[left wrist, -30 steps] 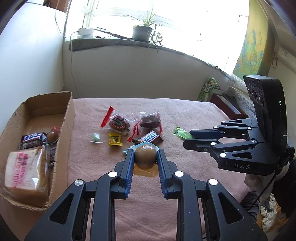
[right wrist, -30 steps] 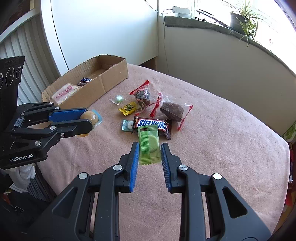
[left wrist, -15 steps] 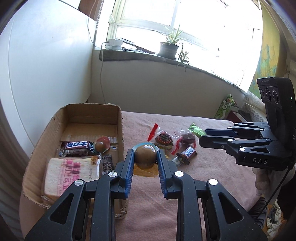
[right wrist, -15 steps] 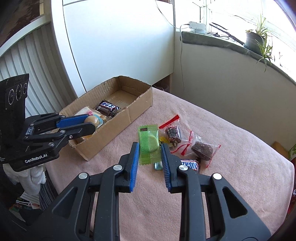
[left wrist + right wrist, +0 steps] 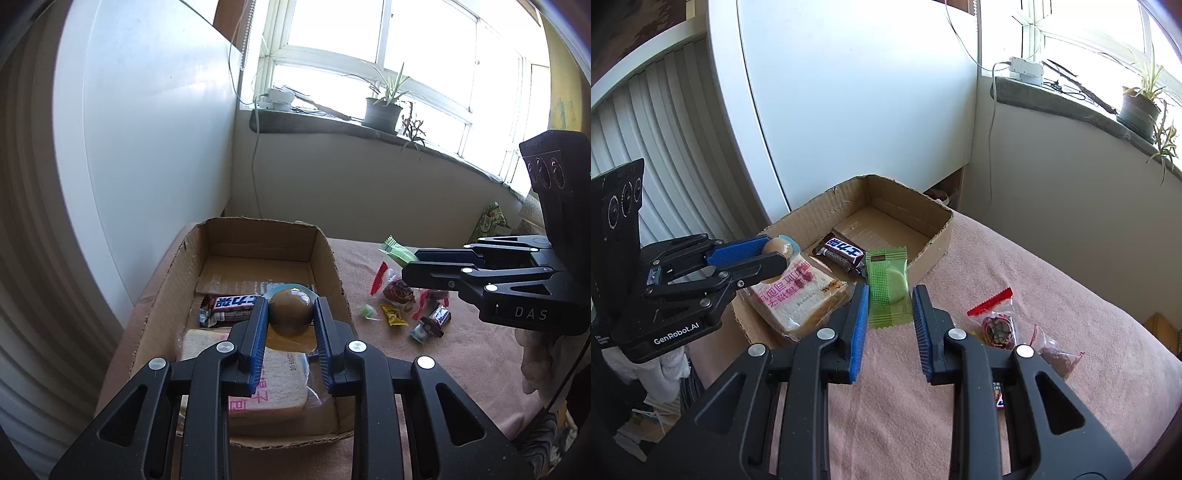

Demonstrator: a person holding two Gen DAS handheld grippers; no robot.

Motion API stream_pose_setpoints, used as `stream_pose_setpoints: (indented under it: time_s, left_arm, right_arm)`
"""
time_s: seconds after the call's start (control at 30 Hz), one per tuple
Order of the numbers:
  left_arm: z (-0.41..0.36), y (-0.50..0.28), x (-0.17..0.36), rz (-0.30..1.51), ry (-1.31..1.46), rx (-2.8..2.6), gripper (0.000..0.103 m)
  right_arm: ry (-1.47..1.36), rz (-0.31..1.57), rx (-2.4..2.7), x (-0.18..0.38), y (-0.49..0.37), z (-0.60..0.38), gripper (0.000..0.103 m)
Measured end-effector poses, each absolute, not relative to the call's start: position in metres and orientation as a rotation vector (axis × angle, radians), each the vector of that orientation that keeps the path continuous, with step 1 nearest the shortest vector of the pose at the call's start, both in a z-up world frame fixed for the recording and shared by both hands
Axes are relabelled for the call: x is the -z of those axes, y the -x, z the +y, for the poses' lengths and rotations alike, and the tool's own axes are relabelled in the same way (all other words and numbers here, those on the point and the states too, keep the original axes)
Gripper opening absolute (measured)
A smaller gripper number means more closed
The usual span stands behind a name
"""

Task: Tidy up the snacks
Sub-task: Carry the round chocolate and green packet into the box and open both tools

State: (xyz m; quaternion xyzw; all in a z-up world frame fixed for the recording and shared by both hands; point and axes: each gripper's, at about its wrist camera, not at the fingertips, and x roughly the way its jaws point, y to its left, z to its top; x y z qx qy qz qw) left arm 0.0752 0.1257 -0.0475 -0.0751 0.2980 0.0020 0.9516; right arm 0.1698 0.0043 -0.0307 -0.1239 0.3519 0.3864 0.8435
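Observation:
My left gripper (image 5: pixel 290 314) is shut on a round brown snack in clear wrap (image 5: pixel 290 310) and hangs over the cardboard box (image 5: pixel 334 273). The same left gripper (image 5: pixel 775 254) shows at the left of the right wrist view, above the bread packet (image 5: pixel 798 295). My right gripper (image 5: pixel 889 295) is shut on a green wrapped biscuit (image 5: pixel 888 284), held just outside the box's near wall (image 5: pixel 931 247). From the left wrist view the right gripper (image 5: pixel 410 267) holds the green packet (image 5: pixel 397 251) beside the box. The box holds bread (image 5: pixel 258 387) and a dark chocolate bar (image 5: pixel 231 306).
Loose snacks lie on the pink cloth (image 5: pixel 1034 280) right of the box: red-edged clear bags (image 5: pixel 395 288), a yellow candy (image 5: pixel 393 314), a green candy (image 5: pixel 367 312), a Snickers bar (image 5: pixel 437 317). A white panel (image 5: pixel 849 92) and a windowsill with a potted plant (image 5: pixel 382 109) stand behind.
Both grippers have carried their snacks leftwards from the middle of the cloth to the box. The left one now hangs over the box's inside; the right one is at its near wall.

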Motion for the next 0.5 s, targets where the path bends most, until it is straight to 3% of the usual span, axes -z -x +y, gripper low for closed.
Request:
stream_pose_setpoints:
  time_s: [0.5]
  left_arm:
    - [0.147,-0.075,0.053,0.602,0.178,-0.037,0.023]
  right_arm:
    - [0.274,0.755,-0.837,0.034,-0.187,0.061,0.025]
